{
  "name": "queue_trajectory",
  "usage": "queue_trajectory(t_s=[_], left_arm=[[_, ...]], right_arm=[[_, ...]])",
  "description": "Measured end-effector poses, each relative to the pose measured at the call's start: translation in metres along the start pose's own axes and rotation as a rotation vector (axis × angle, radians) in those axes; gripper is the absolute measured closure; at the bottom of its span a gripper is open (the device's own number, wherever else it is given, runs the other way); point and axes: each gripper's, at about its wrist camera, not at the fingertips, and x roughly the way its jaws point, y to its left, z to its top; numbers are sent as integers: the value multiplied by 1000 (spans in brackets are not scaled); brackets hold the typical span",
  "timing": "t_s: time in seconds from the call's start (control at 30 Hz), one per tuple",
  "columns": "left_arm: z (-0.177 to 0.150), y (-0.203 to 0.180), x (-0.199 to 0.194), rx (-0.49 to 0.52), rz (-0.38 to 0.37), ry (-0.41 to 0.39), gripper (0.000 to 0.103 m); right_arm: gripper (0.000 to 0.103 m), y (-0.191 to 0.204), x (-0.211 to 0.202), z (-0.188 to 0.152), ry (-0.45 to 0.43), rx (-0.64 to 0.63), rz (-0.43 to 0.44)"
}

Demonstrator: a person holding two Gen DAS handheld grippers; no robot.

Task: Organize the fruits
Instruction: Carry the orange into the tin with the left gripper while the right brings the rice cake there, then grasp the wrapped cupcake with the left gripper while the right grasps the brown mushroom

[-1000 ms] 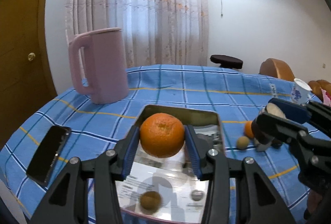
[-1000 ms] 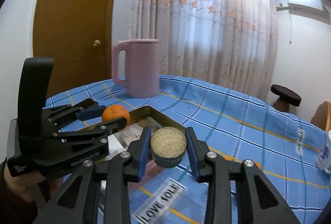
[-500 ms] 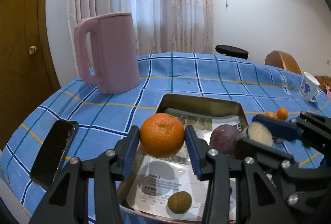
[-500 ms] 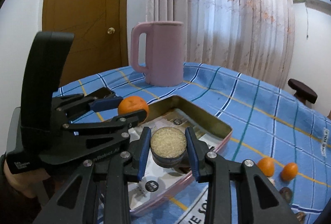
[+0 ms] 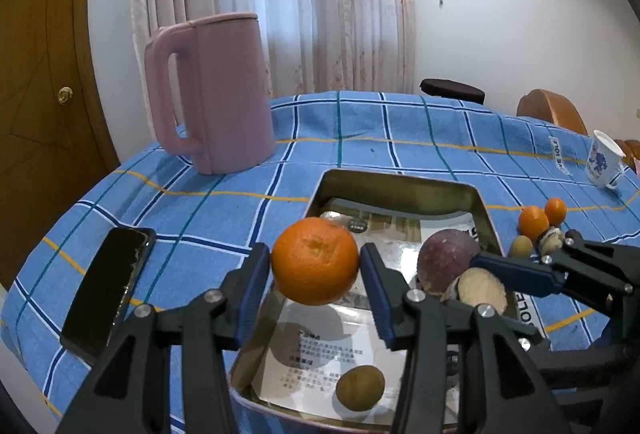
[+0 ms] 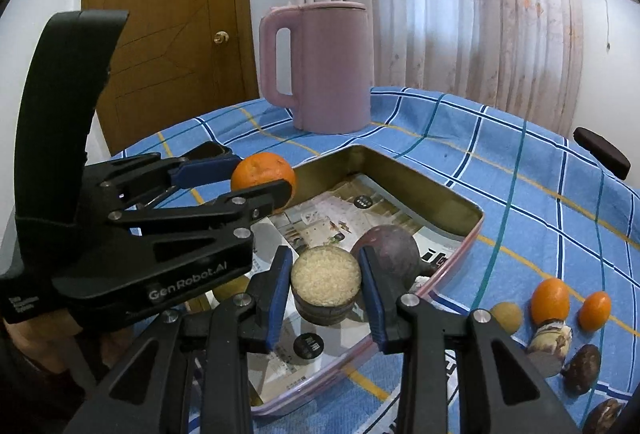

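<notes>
A large orange (image 5: 315, 260) hangs between the pads of my left gripper (image 5: 316, 270) above the near left part of the metal tray (image 5: 400, 183); the jaws are opening, and the pads still touch the orange. My right gripper (image 6: 325, 284) is shut on a halved dark-skinned fruit (image 6: 325, 280) with a pale grainy cut face, low over the tray (image 6: 444, 193). Just beyond it, a round purple fruit (image 6: 390, 252) lies in the tray. A small brownish-green fruit (image 5: 360, 388) rests at the tray's near end. The left gripper (image 6: 264, 185) and orange (image 6: 262, 171) also show in the right wrist view.
Two small oranges (image 6: 550, 301) (image 6: 595, 310), a tan fruit (image 6: 506, 316) and several dark nuts (image 6: 582, 362) lie on the blue checked cloth right of the tray. A pink jug (image 5: 216, 93) stands behind it, a phone (image 5: 108, 286) at the left edge, a cup (image 5: 602, 163) far right.
Both grippers have come forward and down over the tray. The right gripper with its halved fruit has swung in from right of the tray to beside the purple fruit.
</notes>
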Motion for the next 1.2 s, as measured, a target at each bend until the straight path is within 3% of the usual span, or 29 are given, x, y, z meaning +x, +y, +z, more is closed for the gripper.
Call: queue_trajectory(t_s=[0.07, 0.23, 0.27, 0.47, 0.67, 0.77, 0.93, 1.2], left_arm=[[-1, 0, -2, -4, 20, -6, 45], [2, 3, -12, -38, 16, -38, 12], [3, 2, -14, -39, 14, -44, 10], [6, -30, -33, -12, -47, -92, 10], [4, -83, -34, 58, -128, -81, 10], [3, -109, -34, 99, -159, -70, 10], [4, -142, -29, 152, -188, -51, 10], [3, -169, -14, 198, -218, 25, 12]], right_arm=[[65, 0, 0, 0, -1, -1, -2], [45, -11, -13, -3, -43, 48, -9], [45, -13, -16, -3, -47, 53, -12], [45, -37, -57, -17, -70, 44, -140], [45, -112, -104, -54, -31, 206, -366], [45, -142, -119, -70, -13, 287, -434], [45, -169, -123, -85, 51, 360, -413], [46, -174, -115, -92, 136, 372, -396]])
